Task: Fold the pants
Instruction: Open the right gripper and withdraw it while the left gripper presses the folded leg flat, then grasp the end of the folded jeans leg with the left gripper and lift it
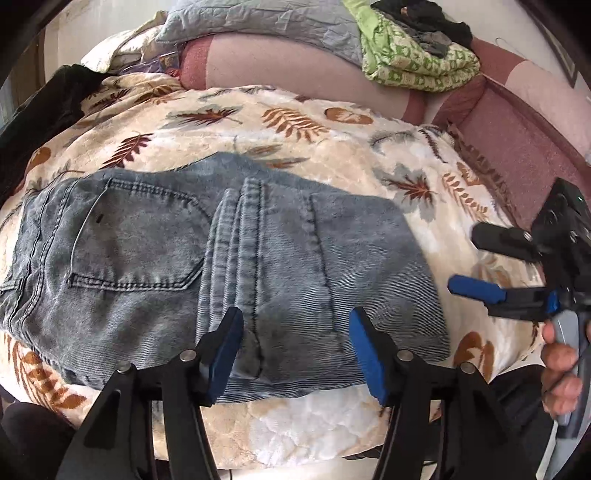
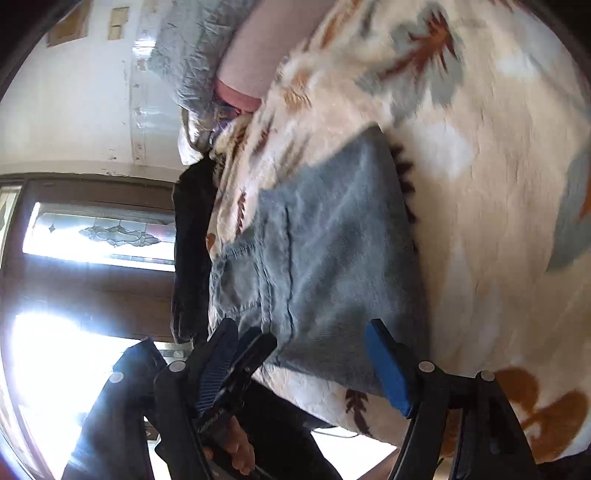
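Observation:
Grey-blue jeans (image 1: 207,266) lie folded into a compact rectangle on a cream leaf-print blanket (image 1: 332,144), back pocket up at the left. My left gripper (image 1: 297,350) hovers over the near edge of the jeans, open, its blue pads apart with no cloth pinched between them. My right gripper (image 1: 480,264) is off the right end of the jeans over the blanket, open and empty, held by a hand (image 1: 557,362). In the right wrist view the jeans (image 2: 332,258) lie ahead of the open right gripper (image 2: 303,362), and part of the left gripper (image 2: 255,347) shows beside its left finger.
A pink bolster (image 1: 280,62) and a grey quilt (image 1: 258,22) lie at the back. A green patterned blanket (image 1: 417,62) with dark clothes on it sits back right. A dark garment (image 1: 48,107) lies at the left. A door with patterned glass (image 2: 99,232) stands beyond the bed.

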A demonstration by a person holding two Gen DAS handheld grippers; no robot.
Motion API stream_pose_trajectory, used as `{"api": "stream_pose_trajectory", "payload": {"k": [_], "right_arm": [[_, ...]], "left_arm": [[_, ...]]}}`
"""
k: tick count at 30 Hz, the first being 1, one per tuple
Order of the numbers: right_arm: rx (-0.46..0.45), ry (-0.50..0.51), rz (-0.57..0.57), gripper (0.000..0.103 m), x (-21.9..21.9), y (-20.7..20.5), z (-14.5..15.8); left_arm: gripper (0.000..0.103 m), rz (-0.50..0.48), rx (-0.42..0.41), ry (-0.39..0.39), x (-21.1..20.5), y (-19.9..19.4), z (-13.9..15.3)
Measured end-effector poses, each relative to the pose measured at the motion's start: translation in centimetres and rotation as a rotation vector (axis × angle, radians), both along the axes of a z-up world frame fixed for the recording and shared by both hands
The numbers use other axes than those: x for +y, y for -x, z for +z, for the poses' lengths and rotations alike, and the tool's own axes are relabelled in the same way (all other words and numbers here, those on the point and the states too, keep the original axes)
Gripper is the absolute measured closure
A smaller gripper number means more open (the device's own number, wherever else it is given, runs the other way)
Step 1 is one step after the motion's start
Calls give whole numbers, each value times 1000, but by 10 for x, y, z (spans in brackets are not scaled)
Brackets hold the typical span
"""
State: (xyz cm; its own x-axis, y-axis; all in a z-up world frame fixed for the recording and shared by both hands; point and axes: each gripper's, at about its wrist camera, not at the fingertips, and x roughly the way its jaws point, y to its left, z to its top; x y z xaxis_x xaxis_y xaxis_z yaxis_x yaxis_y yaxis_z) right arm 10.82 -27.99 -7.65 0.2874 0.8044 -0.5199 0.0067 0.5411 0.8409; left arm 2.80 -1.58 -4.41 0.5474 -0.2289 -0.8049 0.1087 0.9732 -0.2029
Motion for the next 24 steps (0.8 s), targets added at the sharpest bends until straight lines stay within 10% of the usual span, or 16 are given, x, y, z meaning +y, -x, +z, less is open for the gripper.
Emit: {"api": "stream_pose_trajectory", "payload": {"k": [9, 11, 13, 18, 24], "right_arm": [[78, 237, 33, 36, 3, -107, -33], [74, 326, 57, 78, 13, -118, -38], [34, 385, 63, 90, 19, -123, -29], [-41, 568, 89, 89, 40, -121, -28], [-82, 434, -68, 63, 1, -80, 6]], "left_arm": [[43, -22, 76, -7, -4, -20, -28], [43, -37, 60, -24, -7, -19, -28], [43, -44, 58, -36, -10, -19, -29], [42, -51, 45, -44, -12, -20, -32], [40, -52, 43, -49, -13, -20, -29]]}}
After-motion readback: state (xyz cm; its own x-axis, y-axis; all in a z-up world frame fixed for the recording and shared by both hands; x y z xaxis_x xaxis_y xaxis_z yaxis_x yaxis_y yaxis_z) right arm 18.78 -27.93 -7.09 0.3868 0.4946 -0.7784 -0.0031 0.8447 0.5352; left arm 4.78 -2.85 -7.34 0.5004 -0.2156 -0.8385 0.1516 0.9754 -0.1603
